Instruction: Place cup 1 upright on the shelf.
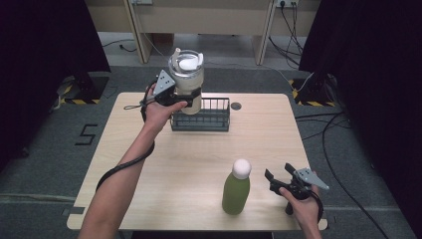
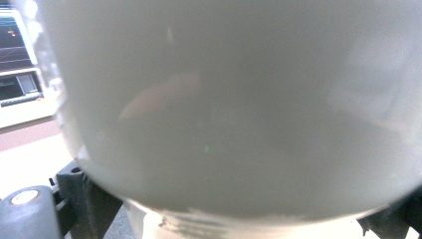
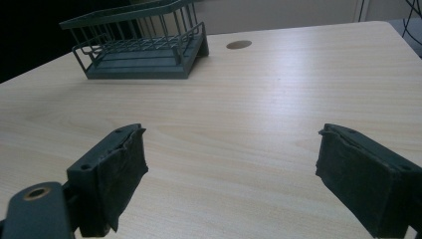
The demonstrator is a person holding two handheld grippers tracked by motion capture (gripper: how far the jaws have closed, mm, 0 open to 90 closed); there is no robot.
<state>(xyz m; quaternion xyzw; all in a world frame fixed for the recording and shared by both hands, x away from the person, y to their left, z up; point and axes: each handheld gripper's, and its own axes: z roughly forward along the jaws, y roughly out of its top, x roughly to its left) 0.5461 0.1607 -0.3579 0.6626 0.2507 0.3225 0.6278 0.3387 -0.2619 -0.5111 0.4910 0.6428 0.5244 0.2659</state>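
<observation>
The left gripper [image 1: 183, 99] holds the jug [image 1: 186, 79], a clear one with a white lid, by its lower body, its jaws shut on it from both sides. The jug hangs upright in the air, above the left end of the rack [image 1: 201, 118], which stands at the far side of the table [image 1: 199, 164]. In the left gripper view the jug [image 2: 239, 109] is so close that its pale wall covers almost everything, and the black jaws come out only at the lower corners.

I judge that the step in hand is to bring the jug down into the rack. To do this well, the jug should stay upright, because it is tall and is held low, so it can tip easily. It should come down straight between the bars, without touching the rim, and the jaws should open only when the bottom rests on the floor of the rack. The bars on the near side may block the gripper, so a slow descent is better.

The left forearm reaches far forward over the table, with the hand [image 1: 161, 110] raised and the wrist bent a little upward.

Farther right, a green bottle [image 1: 236, 188] with a white cap stands near the front edge, untouched.

The right gripper [image 1: 278, 175] hovers just beside this bottle, pointed toward it. Its jaws are wide open and hold nothing; the right gripper view shows its pads [image 3: 122, 172] well apart over bare wood, with the rack [image 3: 142, 47] far behind. The right hand [image 1: 303, 204] stays low at the corner of the table
</observation>
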